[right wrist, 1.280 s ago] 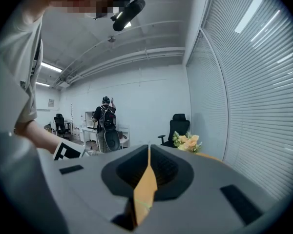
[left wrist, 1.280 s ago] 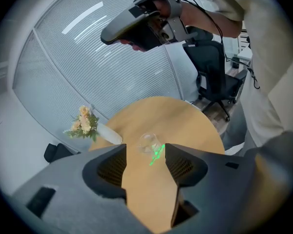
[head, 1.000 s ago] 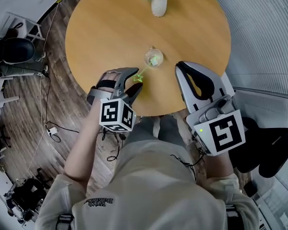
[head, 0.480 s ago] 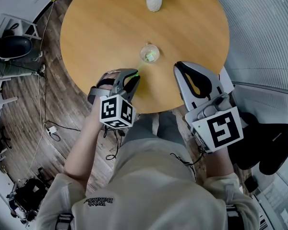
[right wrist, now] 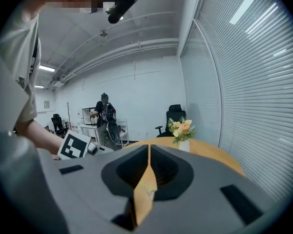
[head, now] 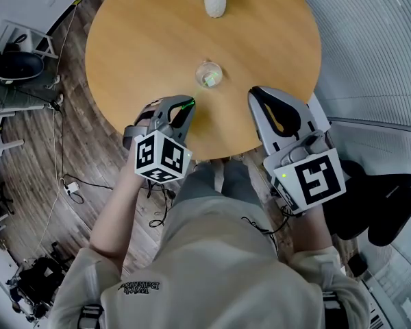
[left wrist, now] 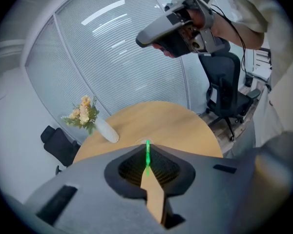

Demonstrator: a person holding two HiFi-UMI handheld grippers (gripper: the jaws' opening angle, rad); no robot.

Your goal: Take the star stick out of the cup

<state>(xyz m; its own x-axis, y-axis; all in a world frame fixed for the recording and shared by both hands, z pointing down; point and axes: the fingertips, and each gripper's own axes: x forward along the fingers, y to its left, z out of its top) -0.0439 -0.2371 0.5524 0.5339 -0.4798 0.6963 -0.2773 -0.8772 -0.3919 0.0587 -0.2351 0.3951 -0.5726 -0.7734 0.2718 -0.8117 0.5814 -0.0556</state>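
**Two grippers, one cup, one star stick**

One thin green star stick (left wrist: 147, 155) is pinched at its near end between the jaws of the left gripper (head: 184, 107), which are pressed together on it. Its far end reaches into the one clear glass cup (head: 209, 73), where a green glint shows in the head view. The cup stands upright near the middle of the one round wooden counter (head: 144, 40), just beyond the left gripper's tips. In the head view the gripper's own body covers most of the stick's near end, and only a short green tip shows at the jaws.

The right gripper (right wrist: 149, 149) has its jaws together with nothing between them. It hangs over the counter's near edge, to the right of the cup and apart from it.

One white ceramic vase (head: 215, 1) of pale peach flowers stands at the counter's far edge, well apart from the cup.

Two black office chairs stand off the counter, one on the wooden floor at the left (head: 17, 64) and one at the right (head: 387, 208), beside a curved wall of slatted blinds (head: 370, 40). One person (right wrist: 105, 113) stands by a desk far back in the right gripper view.
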